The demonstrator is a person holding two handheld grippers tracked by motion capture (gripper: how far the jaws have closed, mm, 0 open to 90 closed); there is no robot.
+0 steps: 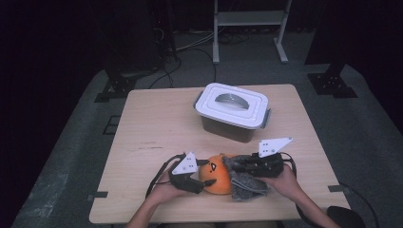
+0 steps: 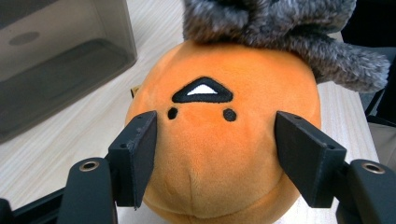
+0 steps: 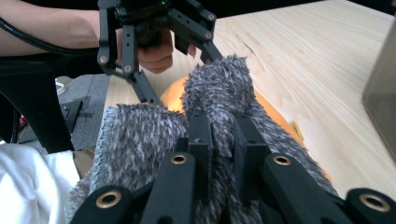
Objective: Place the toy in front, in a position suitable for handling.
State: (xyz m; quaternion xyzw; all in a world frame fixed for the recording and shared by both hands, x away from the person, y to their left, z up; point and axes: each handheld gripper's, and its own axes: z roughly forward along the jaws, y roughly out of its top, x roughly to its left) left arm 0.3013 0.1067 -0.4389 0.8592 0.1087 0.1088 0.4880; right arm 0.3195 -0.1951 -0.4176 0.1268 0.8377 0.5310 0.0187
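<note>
A round orange plush toy (image 1: 216, 178) (image 2: 224, 140) with a small stitched face lies near the table's front edge. My left gripper (image 1: 202, 183) (image 2: 217, 156) has its two jaws on either side of it, and the pads press into its sides. A grey fuzzy cloth (image 1: 247, 183) (image 2: 280, 28) (image 3: 135, 140) is draped over the plush's right side. My right gripper (image 1: 235, 166) (image 3: 222, 140) is shut on a fold of that cloth, jaws nearly together. In the right gripper view a bit of the orange plush (image 3: 275, 119) peeks out beneath the cloth.
A lidded plastic storage box (image 1: 233, 107) (image 2: 56, 60) with a white lid and grey handle stands at the middle of the wooden table (image 1: 152, 128), just behind the plush. A white metal frame (image 1: 249, 28) stands on the floor beyond the table.
</note>
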